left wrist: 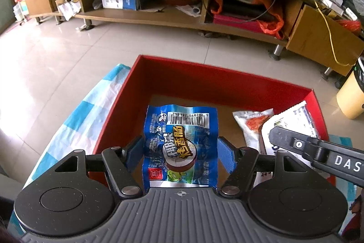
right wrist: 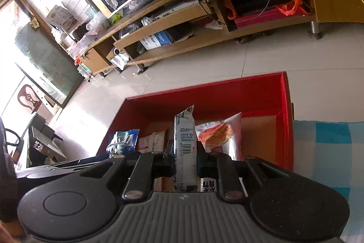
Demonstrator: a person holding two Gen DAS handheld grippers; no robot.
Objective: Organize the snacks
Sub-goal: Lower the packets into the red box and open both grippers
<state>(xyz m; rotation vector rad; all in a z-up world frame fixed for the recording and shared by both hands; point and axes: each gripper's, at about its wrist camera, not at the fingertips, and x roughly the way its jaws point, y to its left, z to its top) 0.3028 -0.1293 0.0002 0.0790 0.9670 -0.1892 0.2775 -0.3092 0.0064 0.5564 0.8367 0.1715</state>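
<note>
The left gripper [left wrist: 180, 147] points steeply down into the red box [left wrist: 204, 81], its jaws about half open with the blue pads pressed on either edge of a blue packet [left wrist: 180, 145] that hangs flat between them, barcode end lowest, above the box's brown bottom. The packet's near end is cut off by the gripper's grey body. To its right, an orange-and-white packet [left wrist: 252, 122] lies on the box floor, partly covered by a white packet [left wrist: 293, 120] that the right gripper [right wrist: 184, 149] holds; only one black finger of that gripper enters the left view, from the right edge. In the right view, the right gripper tilts down over the same box, rolled so the room looks slanted, and its jaws are fully shut on the white packet [right wrist: 184, 136], which stands edge-on between them. The box sits on a blue-checked cloth [right wrist: 329, 147] on the worktop. Other packets on the box floor beneath are too hidden to name. Neither hand shows.
</note>
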